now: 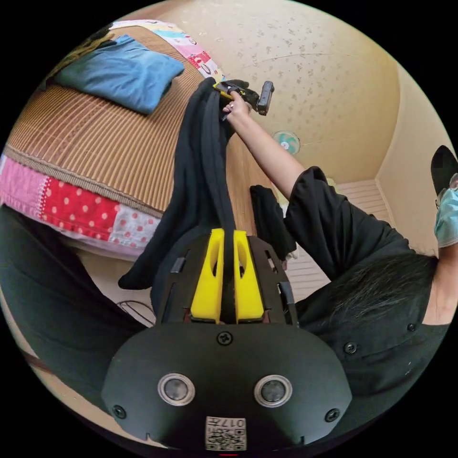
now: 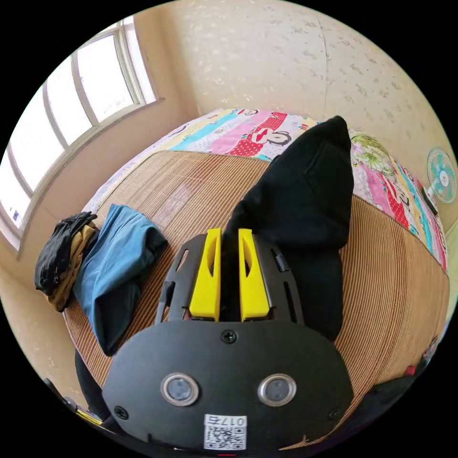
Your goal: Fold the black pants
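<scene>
My left gripper (image 1: 228, 238) has its yellow fingers (image 1: 209, 281) clamped on a bunched end of the black pants (image 1: 205, 157), which stretch away to the right gripper (image 1: 241, 93) held out over the bed (image 1: 95, 148). In the right gripper view, my right gripper's fingers pinch the other end, the cloth rising in a peak above the woven mat (image 2: 391, 267). I judge I'm mid-lift, holding the pants taut; next I'd lower them flat on the mat, clear of the blue garment (image 2: 114, 267).
</scene>
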{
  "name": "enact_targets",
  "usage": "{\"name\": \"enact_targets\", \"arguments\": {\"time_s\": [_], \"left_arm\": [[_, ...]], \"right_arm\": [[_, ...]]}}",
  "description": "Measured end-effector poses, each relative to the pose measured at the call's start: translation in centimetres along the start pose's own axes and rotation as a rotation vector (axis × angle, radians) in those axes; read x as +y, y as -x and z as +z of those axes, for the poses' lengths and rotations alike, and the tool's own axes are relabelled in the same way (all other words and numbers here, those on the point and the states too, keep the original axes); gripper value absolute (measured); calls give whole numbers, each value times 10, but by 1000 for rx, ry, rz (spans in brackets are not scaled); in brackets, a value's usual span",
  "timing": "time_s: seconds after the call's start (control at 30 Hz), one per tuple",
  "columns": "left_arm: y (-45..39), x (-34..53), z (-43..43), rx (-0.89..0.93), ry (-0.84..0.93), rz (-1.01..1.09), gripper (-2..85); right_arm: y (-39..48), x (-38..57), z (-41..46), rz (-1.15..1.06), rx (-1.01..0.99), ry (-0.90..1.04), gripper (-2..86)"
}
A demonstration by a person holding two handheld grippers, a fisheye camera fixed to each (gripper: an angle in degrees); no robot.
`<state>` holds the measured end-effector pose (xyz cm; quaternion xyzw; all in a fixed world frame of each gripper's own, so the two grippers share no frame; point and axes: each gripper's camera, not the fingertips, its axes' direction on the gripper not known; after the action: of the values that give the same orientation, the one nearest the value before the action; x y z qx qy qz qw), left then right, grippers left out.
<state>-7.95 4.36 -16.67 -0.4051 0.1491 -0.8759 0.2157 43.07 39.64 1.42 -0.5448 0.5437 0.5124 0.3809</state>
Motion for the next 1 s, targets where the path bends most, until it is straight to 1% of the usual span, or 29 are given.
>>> {"name": "enact_targets", "arguments": {"time_s": [0.07,0.23,0.47,0.73,0.8,0.9,0.97,1.0], "left_arm": [[17,6,-4,-67,33,-52,41],[35,9,5,-85,81,-76,53],[25,4,16,-116,101,-43,57],[12,12,12,-128,93,-30,63],[7,14,9,-136,87,-17,65],[2,14,4,-150,78,-12,77],[1,12,-2,-139,62,-19,79],[1,12,-4,-139,57,-19,79]], "right_arm": [[26,23,1,-27,50,-20,31],[59,73,-35,-107,179,-67,29],[28,132,-63,8,211,-6,41],[-2,161,-88,91,220,0,54],[-9,168,-93,113,212,10,61],[-21,200,-102,171,119,59,76],[-27,257,-115,200,-47,48,88],[-28,274,-116,202,-92,52,90]]}}
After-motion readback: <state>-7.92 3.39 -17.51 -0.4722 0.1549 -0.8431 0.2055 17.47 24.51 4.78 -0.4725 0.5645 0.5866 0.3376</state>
